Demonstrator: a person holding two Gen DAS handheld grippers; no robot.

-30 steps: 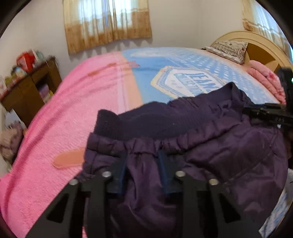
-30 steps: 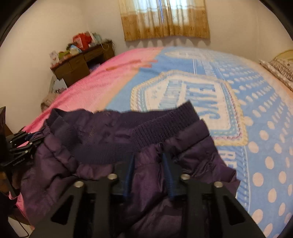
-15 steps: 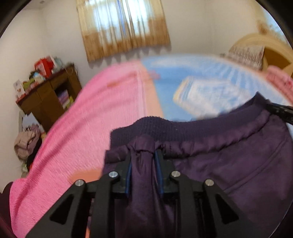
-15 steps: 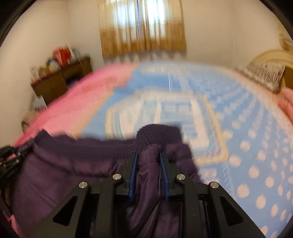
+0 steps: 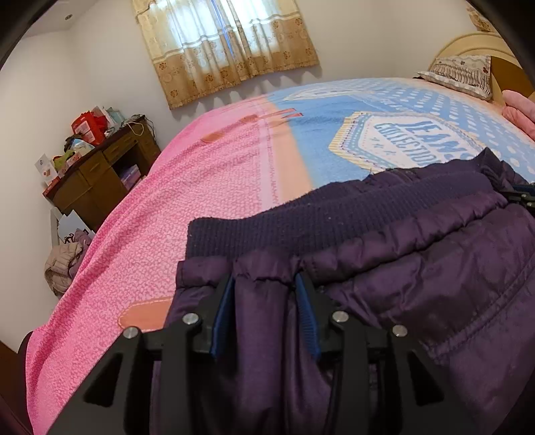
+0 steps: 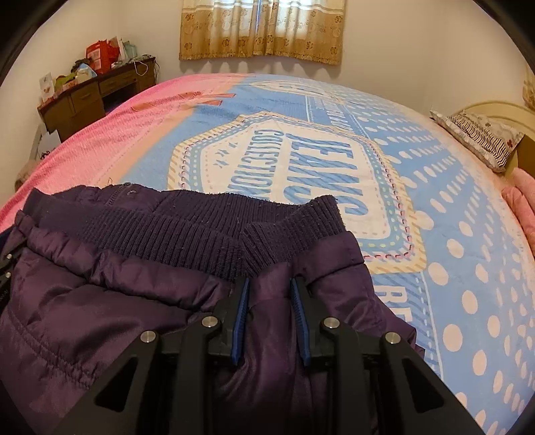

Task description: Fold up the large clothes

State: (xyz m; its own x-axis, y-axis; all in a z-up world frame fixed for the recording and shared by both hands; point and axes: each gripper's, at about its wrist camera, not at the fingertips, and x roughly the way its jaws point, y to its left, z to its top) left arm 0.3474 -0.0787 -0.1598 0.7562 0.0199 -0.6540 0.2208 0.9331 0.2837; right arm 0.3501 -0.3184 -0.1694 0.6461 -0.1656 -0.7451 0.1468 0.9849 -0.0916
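A dark purple padded jacket (image 5: pixel 418 284) with a ribbed knit hem (image 5: pixel 301 227) lies on the near part of the bed. My left gripper (image 5: pixel 264 284) has its jaws partly apart with a fold of the jacket near the hem between them. My right gripper (image 6: pixel 269 284) holds a bunch of the same jacket (image 6: pixel 100 301) by the ribbed hem (image 6: pixel 167 231) at its other end. The right gripper's tip shows at the far right of the left wrist view (image 5: pixel 521 197).
The bed has a pink blanket (image 5: pixel 187 200) on the left and a blue dotted cover (image 6: pixel 434 200) on the right. A striped pillow (image 6: pixel 481 137) lies by the headboard. A brown desk (image 5: pixel 97 180) with clutter stands by the left wall. Curtains (image 6: pixel 260 30) hang behind.
Both grippers moved forward and lowered the jacket's hem onto the bed. The jaws closed tight half a second ago and now stand wider apart on the fabric.
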